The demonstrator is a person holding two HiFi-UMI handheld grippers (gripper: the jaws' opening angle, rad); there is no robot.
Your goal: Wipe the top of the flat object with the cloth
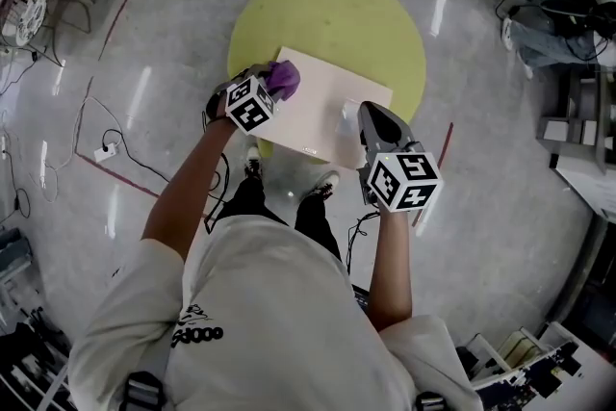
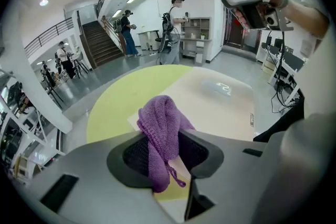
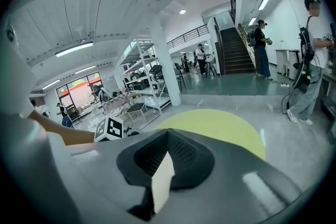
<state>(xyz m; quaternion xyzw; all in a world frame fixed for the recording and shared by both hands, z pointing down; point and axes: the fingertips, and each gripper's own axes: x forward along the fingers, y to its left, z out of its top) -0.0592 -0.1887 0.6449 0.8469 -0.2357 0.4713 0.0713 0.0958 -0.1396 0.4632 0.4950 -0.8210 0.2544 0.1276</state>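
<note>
Wiping stage, early. The left hand-held gripper (image 2: 163,150) is clenched on a purple knitted cloth (image 2: 161,126), which hangs over the near left corner of the flat cream rectangular board (image 1: 327,101). The right hand-held gripper (image 3: 165,165) is clamped on the board's opposite edge, steadying it above a round yellow surface (image 1: 337,14). Whether the board rests on that surface cannot be told. A glossy patch (image 2: 223,87) lies near the board's middle, apart from the cloth. Judged from this, most of the top remains to be wiped.
</note>
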